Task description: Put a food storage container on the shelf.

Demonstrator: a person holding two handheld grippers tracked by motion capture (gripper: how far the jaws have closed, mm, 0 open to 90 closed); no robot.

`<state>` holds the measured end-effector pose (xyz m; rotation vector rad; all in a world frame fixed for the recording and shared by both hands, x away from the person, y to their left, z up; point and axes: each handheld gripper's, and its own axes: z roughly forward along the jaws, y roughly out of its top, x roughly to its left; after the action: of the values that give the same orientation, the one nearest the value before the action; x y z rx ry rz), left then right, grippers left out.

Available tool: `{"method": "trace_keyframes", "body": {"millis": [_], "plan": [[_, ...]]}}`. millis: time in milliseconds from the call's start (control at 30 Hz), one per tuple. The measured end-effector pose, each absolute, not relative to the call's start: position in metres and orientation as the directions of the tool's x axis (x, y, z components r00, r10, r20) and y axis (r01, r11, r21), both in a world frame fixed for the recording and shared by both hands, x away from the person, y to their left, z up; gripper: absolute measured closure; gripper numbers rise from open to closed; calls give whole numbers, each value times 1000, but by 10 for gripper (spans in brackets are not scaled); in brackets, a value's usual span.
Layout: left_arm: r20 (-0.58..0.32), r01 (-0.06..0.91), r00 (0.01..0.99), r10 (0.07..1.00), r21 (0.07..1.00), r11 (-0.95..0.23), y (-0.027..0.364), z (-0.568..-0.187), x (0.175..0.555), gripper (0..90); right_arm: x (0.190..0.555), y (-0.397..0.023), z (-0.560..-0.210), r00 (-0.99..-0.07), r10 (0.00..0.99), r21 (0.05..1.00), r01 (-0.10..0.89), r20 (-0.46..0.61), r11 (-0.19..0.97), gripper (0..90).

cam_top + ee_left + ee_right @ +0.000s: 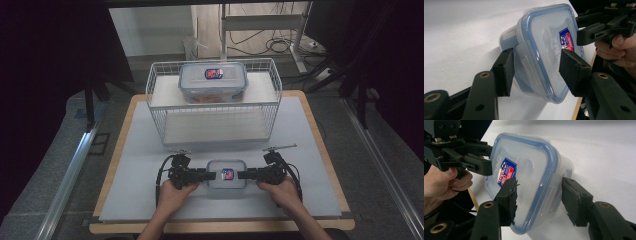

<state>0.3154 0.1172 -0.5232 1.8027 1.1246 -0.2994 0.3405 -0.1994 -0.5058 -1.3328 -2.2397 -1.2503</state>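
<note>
- The table (150,165) is covered by a pale sheet, with wooden edges left bare at both sides; bare surface is seen left and right of both grippers.
- A white wire basket (160,107) stands well ahead of the jaws, holding a larger lidded container (213,81); a strip of bare table lies between it and the grippers.
- The small lidded container (226,175) lies near the table's front edge, between the two grippers.
- The left gripper (534,71) is set around one end of it: in the left gripper view, one pad lies on the lid and the other beside the wall. Pressing cannot be told.
- The right gripper (537,200) straddles the opposite end likewise; its frayed pads are seen in the right gripper view.
</note>
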Motion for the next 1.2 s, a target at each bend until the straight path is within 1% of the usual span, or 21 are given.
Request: {"method": "trace_keyframes", "body": {"millis": [67, 167, 400, 533, 567, 600, 633, 667, 733, 800, 900, 1033, 1100, 1200], "plan": [[-624, 792, 552, 554, 600, -114, 119, -524, 313, 493, 337, -200, -505, -565, 595, 562, 798, 572, 217, 491], [-617, 783, 564, 550, 611, -117, 120, -523, 310, 511, 335, -202, -504, -570, 582, 567, 795, 580, 214, 515], [-582, 767, 577, 573, 628, -133, 116, -519, 307, 503, 329, -202, -502, -574, 592, 584, 785, 566, 204, 522], [-568, 756, 587, 577, 640, -140, 114, -517, 306, 499, 328, -203, -500, -579, 595, 600, 777, 558, 193, 544], [-562, 753, 591, 579, 641, -147, 114, -517, 306, 500, 327, -205, -498, -573, 596, 620, 769, 563, 154, 620], [-557, 749, 595, 580, 647, -146, 113, -516, 305, 498, 326, -208, -495, -570, 595, 643, 757, 567, 114, 716], [-554, 746, 597, 580, 649, -148, 113, -516, 305, 499, 327, -211, -490, -579, 593, 658, 746, 560, 106, 743], [-553, 746, 597, 581, 650, -148, 113, -516, 305, 499, 327, -209, -488, -599, 601, 665, 733, 529, 146, 733], [-553, 745, 600, 579, 649, -152, 113, -516, 305, 498, 324, -206, -485, -619, 617, 682, 710, 486, 175, 717], [-549, 745, 600, 582, 648, -157, 113, -516, 304, 497, 322, -201, -484, -637, 627, 680, 698, 449, 223, 646], [-547, 744, 601, 583, 648, -159, 113, -517, 304, 497, 321, -199, -492, -636, 623, 656, 713, 456, 248, 536], [-541, 742, 606, 583, 648, -169, 113, -517, 305, 500, 324, -203, -500, -614, 596, 621, 749, 517, 232, 516], [-544, 744, 604, 582, 647, -168, 114, -517, 304, 502, 325, -203, -503, -614, 589, 615, 753, 526, 236, 501], [-545, 743, 606, 579, 648, -167, 115, -518, 304, 504, 325, -203, -504, -614, 586, 613, 754, 529, 236, 505]]}}
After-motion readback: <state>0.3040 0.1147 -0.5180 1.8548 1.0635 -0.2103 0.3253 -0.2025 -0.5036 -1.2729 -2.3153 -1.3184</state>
